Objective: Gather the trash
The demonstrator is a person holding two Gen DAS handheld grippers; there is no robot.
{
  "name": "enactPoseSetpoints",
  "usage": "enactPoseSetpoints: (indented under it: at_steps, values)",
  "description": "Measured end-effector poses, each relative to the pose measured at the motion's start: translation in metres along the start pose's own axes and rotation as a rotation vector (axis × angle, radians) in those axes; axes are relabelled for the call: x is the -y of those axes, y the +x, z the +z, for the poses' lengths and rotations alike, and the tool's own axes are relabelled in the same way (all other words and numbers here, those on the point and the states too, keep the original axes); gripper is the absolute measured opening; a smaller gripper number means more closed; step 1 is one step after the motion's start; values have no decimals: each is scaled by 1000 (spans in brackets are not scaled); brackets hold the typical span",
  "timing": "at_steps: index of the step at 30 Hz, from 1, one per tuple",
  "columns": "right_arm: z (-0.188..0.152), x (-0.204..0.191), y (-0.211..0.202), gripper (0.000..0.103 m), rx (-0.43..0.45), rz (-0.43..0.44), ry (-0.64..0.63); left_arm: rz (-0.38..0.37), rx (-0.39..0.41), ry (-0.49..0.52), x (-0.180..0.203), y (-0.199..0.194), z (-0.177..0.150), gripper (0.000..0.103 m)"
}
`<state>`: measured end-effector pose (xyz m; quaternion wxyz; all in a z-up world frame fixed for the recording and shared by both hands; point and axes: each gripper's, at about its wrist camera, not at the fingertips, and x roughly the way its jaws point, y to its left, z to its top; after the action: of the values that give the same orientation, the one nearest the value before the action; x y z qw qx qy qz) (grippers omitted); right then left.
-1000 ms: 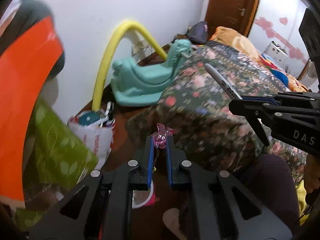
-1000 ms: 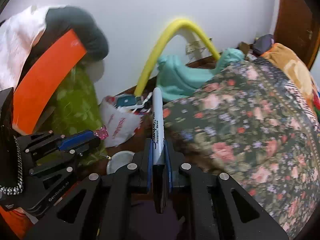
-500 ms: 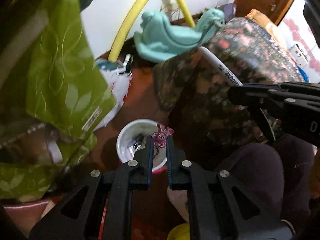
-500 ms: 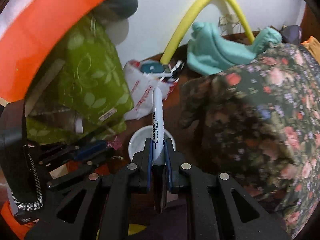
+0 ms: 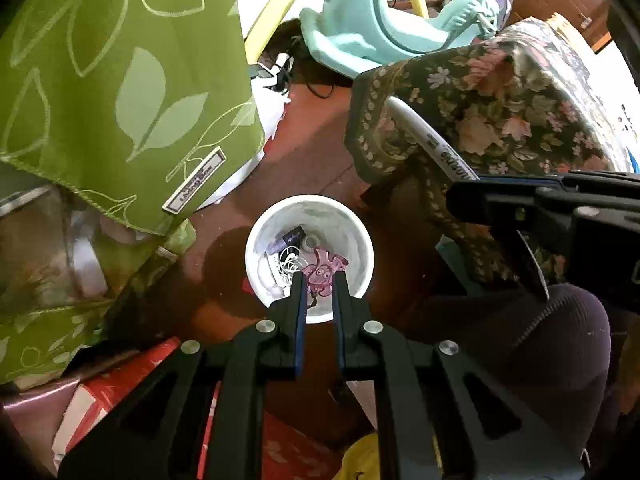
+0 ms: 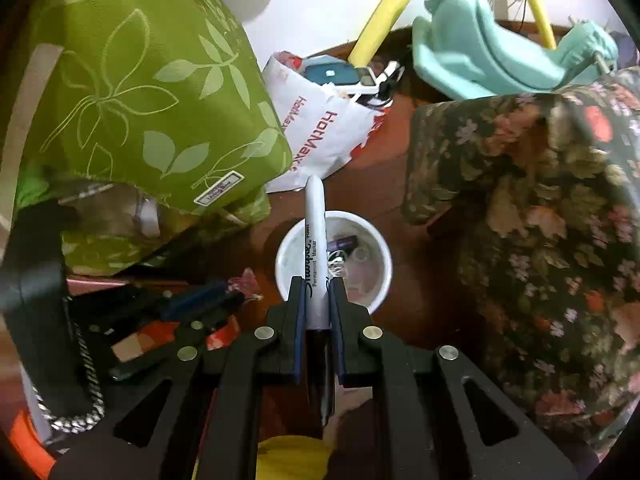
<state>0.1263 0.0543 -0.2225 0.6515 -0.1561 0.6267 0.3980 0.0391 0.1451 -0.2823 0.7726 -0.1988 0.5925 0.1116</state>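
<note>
From the left wrist, the left gripper clamps a pink wrapper directly over the white cup, which holds small scraps; half a second ago the cup sat further ahead. The green cushion carries an unreadable label.

From the right wrist, the right gripper grips a marker reading "Sharpie Permanent Marker", its tip over the cup's rim. A white bag reads "HotMax". The cup now appears closer.

Bright, even room light – sharp in the middle, strong fisheye bending and dark corners at the edges.
</note>
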Motion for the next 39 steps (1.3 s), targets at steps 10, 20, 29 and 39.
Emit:
enactPoseSetpoints:
  at_steps: [10,20,29,39]
  values:
    - [8,9,0,31,2,-30,20,12,-30,0,5,9,12,21]
    - [-23,13,-71,31,186,-85,40,-17,53,79,35,-34,10,22]
    - [-86,10,-189,31,505,-166,111,-80,277,174,90,-134,0,22]
    - [-169,-11,-294,31,844,-292,224,-152,632,334,138,-268,-40,22]
